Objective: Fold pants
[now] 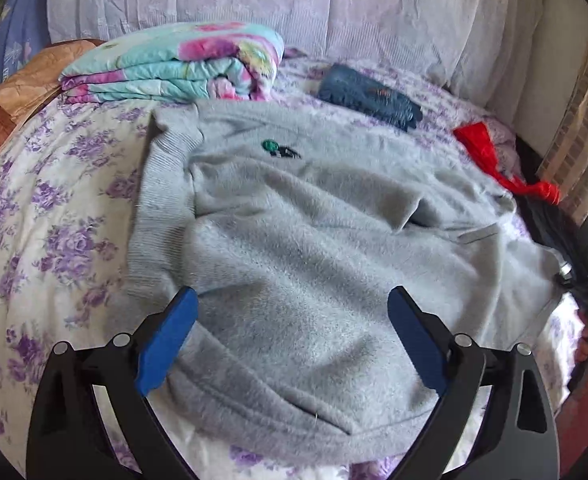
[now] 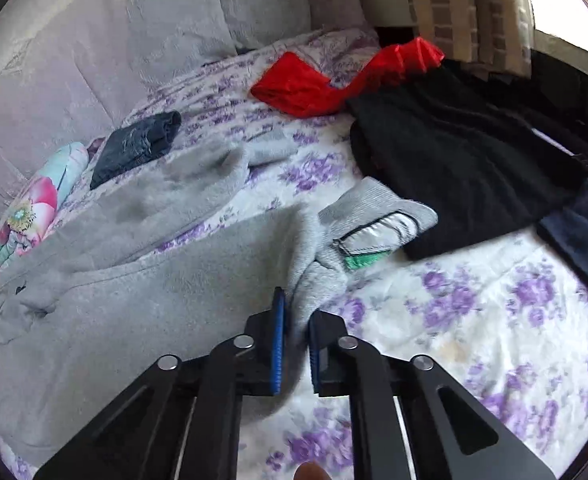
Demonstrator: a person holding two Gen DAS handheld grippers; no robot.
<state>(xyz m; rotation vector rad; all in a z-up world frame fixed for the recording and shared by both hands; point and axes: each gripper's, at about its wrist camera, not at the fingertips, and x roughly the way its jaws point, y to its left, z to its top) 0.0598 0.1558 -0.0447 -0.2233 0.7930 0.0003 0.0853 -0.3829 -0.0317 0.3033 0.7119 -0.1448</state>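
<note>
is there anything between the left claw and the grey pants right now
Nothing visible. The left claw stands open right over the grey pants, with only their fabric between its fingers. The right claw is already shut on an edge of the pants.

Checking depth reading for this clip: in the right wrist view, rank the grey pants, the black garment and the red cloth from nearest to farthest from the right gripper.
1. Grey pants: their fabric sits between the pads of the right gripper, spreading left.
2. Black garment: farther back, on the right.
3. Red cloth: farthest, near the bed's far edge.
</note>
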